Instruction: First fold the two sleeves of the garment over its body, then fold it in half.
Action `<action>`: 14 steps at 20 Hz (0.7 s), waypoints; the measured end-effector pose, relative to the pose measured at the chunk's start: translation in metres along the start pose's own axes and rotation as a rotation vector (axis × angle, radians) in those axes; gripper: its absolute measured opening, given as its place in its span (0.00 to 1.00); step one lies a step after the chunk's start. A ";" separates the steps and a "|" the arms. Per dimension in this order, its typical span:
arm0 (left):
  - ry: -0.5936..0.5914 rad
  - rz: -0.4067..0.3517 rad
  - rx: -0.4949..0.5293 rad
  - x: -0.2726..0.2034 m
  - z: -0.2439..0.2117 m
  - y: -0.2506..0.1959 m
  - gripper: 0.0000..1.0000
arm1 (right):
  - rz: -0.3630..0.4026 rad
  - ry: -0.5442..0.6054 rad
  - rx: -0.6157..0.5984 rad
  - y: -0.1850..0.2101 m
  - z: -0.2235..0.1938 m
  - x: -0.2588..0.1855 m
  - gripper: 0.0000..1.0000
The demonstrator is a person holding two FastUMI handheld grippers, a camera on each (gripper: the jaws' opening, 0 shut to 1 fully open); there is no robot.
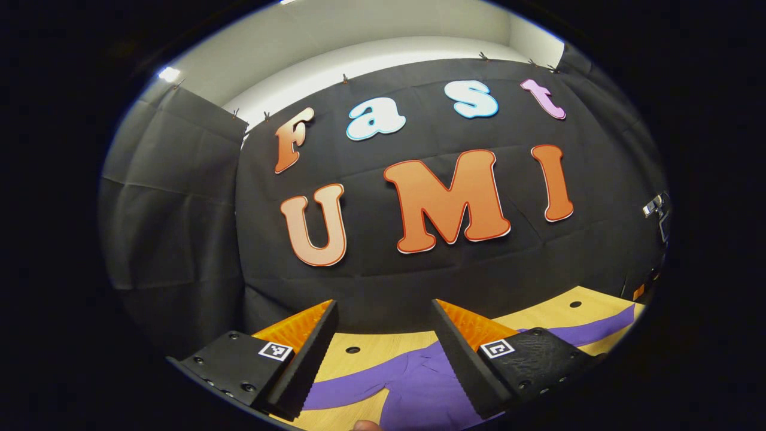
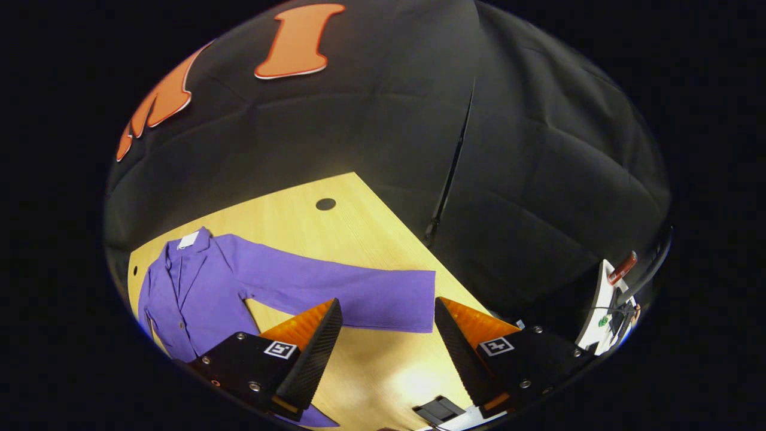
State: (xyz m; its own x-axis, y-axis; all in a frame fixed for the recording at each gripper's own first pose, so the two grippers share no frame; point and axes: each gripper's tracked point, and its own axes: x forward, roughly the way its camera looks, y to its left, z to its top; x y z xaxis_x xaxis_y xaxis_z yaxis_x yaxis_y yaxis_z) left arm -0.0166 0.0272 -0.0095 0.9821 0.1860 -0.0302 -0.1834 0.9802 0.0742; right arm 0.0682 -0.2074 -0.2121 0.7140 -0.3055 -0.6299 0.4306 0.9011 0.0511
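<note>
Both our grippers, left and right, hang spread and empty over the jacket lying flat on the table. Pinching its sleeve too shallowly risks it slipping mid-fold.

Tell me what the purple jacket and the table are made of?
The purple jacket looks like soft woven cloth, maybe cotton: it lies flat and matte, with small wrinkles, a collar and buttons. The table looks like light wood or a wood-look board: pale yellow with fine grain lines and a smooth, slightly shiny top. I can't tell which.
</note>
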 end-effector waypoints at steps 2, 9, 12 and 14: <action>0.012 0.014 0.005 -0.004 -0.002 -0.001 1.00 | -0.012 0.078 0.024 -0.014 -0.008 0.015 0.95; 0.057 0.082 0.034 -0.012 -0.009 0.002 0.98 | -0.015 0.300 0.075 -0.036 -0.033 0.077 0.95; 0.076 0.102 0.059 -0.019 -0.012 0.002 1.00 | -0.012 0.392 0.106 -0.040 -0.045 0.101 0.95; 0.093 0.108 0.079 -0.021 -0.016 -0.002 0.98 | -0.013 0.435 0.112 -0.042 -0.052 0.112 0.94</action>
State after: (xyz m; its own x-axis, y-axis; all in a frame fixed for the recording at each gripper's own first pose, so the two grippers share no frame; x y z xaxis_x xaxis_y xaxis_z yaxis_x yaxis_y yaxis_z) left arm -0.0374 0.0228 -0.0250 0.9478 0.2995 -0.1093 -0.2805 0.9464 0.1602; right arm 0.1016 -0.2639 -0.3249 0.4200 -0.1372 -0.8971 0.5123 0.8518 0.1096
